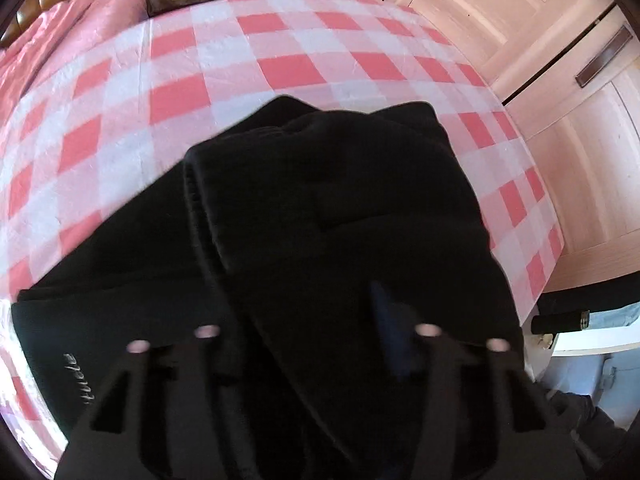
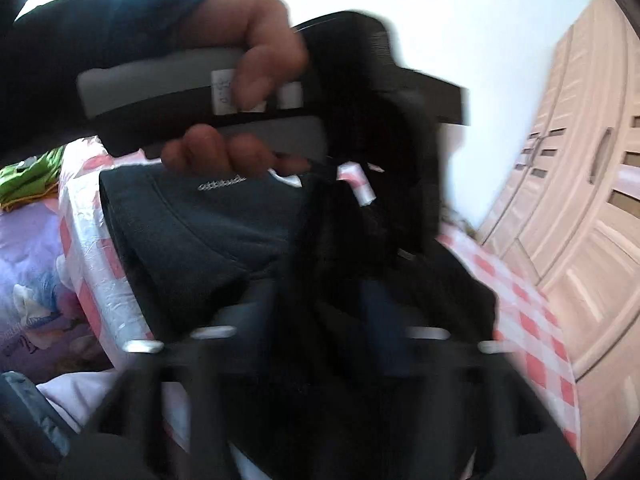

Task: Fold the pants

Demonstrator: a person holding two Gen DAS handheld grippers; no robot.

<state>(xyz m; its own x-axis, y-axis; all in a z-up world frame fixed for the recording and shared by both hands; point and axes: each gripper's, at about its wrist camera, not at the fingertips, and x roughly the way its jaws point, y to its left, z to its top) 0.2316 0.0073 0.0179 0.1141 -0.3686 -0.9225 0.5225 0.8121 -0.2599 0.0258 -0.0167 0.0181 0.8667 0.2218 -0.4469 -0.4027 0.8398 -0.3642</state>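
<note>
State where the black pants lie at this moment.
In the left wrist view the black pants lie bunched on the pink checked tablecloth, at the table's near edge, with wooden cupboards beyond on the right.

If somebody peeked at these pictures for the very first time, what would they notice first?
Probably the big heap of black pants piled in the middle, dark against the red-and-white checkered tablecloth spread beneath them. In the right wrist view, a person's hand gripping the other gripper's grey handle looms large just above the pants. Pale wooden cabinet doors fill the background on the right.
</note>
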